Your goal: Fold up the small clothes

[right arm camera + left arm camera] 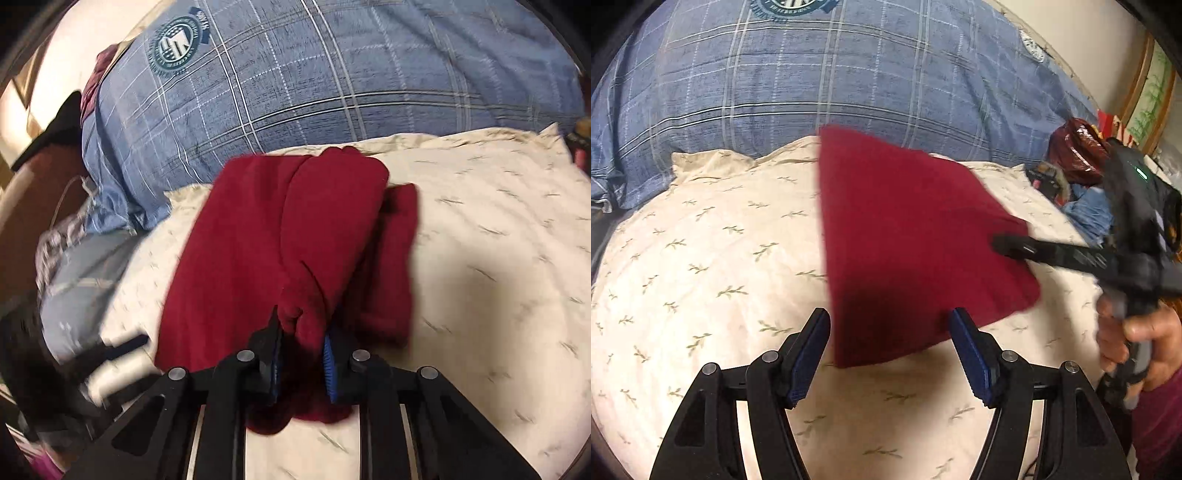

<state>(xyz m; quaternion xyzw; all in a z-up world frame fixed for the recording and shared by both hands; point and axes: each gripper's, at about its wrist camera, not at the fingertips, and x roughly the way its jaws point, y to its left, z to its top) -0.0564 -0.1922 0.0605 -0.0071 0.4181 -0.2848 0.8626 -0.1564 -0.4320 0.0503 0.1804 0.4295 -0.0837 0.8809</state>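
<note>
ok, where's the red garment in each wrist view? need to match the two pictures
Left wrist: red garment lies right of centre on the cream pillow, near corner between the open left gripper; right gripper reaches onto its right edge.
Right wrist: red garment at centre, folded layers, near edge pinched in the right gripper.
Shared landmark: blue plaid bedding with a round crest, behind the pillow.

Cream leaf-print bedding [713, 258] – red garment [905, 229] on it – blue plaid pillow [812, 81] behind
</note>
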